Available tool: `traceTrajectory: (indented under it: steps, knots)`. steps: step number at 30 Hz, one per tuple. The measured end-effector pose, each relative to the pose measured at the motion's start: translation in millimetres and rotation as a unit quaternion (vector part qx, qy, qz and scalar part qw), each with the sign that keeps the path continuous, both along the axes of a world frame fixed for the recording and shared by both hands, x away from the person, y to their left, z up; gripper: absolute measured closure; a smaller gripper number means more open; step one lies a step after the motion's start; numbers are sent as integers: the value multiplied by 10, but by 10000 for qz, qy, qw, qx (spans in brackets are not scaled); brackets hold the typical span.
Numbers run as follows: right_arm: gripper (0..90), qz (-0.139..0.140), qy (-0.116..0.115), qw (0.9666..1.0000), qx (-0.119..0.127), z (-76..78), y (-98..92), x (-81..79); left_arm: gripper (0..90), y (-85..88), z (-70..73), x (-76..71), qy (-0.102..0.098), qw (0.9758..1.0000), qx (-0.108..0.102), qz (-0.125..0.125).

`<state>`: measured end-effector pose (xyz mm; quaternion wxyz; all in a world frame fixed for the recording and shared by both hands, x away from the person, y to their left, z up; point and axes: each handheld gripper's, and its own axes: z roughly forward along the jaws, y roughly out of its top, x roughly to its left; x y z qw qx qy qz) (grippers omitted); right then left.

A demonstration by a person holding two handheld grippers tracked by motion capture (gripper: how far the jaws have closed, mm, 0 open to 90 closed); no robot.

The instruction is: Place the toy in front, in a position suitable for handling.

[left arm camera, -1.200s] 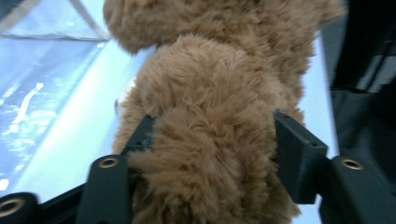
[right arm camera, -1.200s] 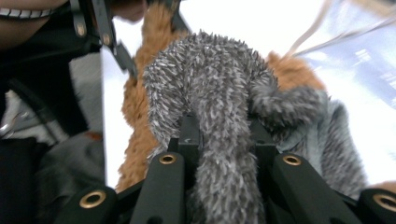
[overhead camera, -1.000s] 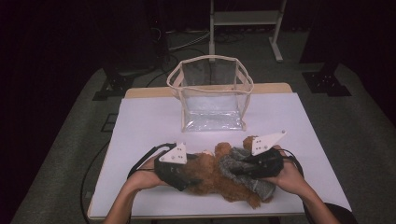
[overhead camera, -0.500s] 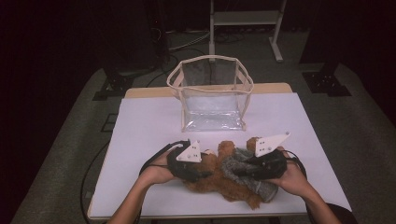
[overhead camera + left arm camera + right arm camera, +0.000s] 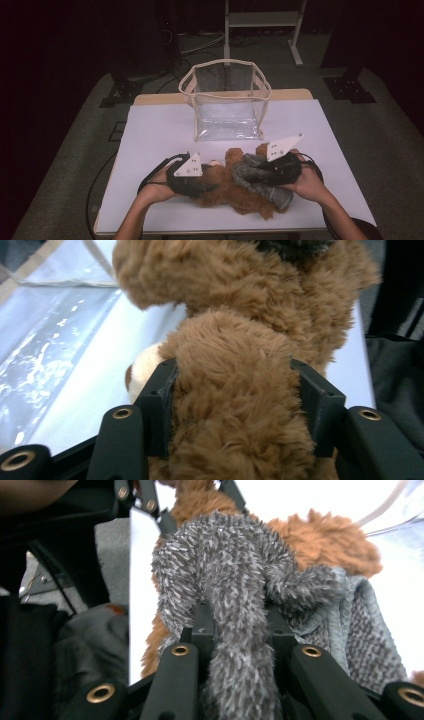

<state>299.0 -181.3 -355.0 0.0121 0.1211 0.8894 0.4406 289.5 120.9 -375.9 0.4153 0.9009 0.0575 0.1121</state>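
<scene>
A brown plush bear (image 5: 225, 194) lies on the white table near its front edge, partly wrapped in a grey fuzzy garment (image 5: 274, 194). My left gripper (image 5: 212, 188) comes in from the left. In the left gripper view its jaws (image 5: 232, 385) clamp a brown furry limb (image 5: 235, 430). They have just closed in on it and then eased a little wider, with the limb still pressed between the pads. My right gripper (image 5: 250, 176) comes in from the right. In the right gripper view it (image 5: 235, 615) is shut on a grey fuzzy sleeve (image 5: 225, 575) of the garment.
An open clear plastic bag (image 5: 227, 107) with a beige rim stands upright at the back middle of the table (image 5: 160, 130). The left gripper view has the bag's wall (image 5: 45, 340) at its left. Dark floor, cables and a stand's legs lie beyond the table.
Half a second ago the left gripper leaned right, in toward the bear; it now sits slightly back to the left, on the limb. The right gripper has kept its place and hold.
</scene>
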Motion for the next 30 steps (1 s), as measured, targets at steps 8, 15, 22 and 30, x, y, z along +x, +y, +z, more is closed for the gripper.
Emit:
traceTrajectory:
  steps: [8,15,22,30]
  knots:
    - [734,-250,46,9997,33,41,-299,-68,420,19,-26,-73,28,9998,7,-172]
    - [734,-475,87,9988,11,125,-346,226,404,21,-38,-64,54,9997,14,-217]
    - [733,-997,357,9944,-22,30,-626,521,398,10,-32,-55,76,9997,19,-210]
    - [735,-883,323,9955,80,79,-550,476,399,-21,-22,-27,105,9997,-4,-243]
